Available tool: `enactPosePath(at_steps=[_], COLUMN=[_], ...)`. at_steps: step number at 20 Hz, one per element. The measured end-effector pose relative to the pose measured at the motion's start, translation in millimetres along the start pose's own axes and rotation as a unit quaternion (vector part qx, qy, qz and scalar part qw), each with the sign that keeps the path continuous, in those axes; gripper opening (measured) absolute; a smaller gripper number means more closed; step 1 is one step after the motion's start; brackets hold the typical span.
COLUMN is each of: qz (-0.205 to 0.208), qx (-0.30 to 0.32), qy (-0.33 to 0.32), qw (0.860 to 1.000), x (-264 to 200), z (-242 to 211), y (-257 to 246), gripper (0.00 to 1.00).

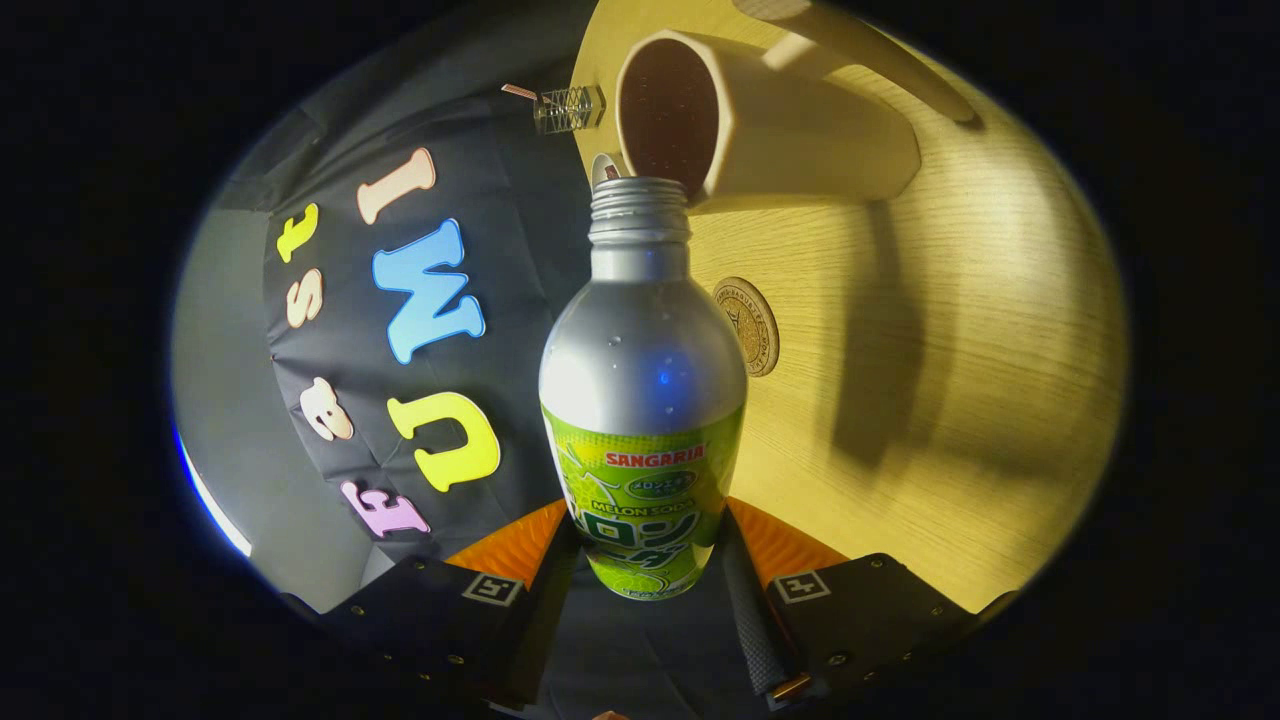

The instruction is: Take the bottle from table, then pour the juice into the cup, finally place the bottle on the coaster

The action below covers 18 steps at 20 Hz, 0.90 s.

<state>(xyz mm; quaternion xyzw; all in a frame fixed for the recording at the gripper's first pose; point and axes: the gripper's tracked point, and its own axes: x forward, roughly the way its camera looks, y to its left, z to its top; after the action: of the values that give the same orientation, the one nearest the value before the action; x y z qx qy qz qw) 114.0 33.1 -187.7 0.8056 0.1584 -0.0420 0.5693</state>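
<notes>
The bottle (643, 400) sits pinched between the two fingers of the tool (645, 585), cap off, its open neck right at the rim of the cup (800, 140). The cup's inside looks dark; can't tell what's in it. The round coaster (748, 325) lies on the wooden desk (950, 400) just beside the bottle's shoulder.

Wooden table (950, 420) bears cup (800, 140) and coaster (748, 325).

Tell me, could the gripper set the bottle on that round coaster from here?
Probably yes: the gripper is shut on the bottle, and the coaster lies bare on the table, apart from the cup.
</notes>
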Motion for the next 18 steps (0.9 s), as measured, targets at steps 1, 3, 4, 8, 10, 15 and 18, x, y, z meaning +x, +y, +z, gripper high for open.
enactPosePath(at_steps=[1,3,4,8,10,15,18], qz=[0.0,0.001,0.001,0.0,0.0,0.0,0.002], qx=[0.004,0.011,0.014,0.023,0.027,0.038,0.043], qy=[0.0,-0.001,-0.001,-0.002,-0.003,-0.004,-0.003], qw=[1.0,1.0,1.0,1.0,1.0,0.999,0.999], x=[-0.4,-1.7,-1.8,-2.7,-0.5,0.3,-0.3], z=[-0.3,1.3,1.8,2.3,3.5,5.1,3.1], y=[1.3,3.3,3.4,6.4,5.7,11.5,12.4], gripper=[0.76,0.76,0.76,0.76,0.76,0.76,0.76])
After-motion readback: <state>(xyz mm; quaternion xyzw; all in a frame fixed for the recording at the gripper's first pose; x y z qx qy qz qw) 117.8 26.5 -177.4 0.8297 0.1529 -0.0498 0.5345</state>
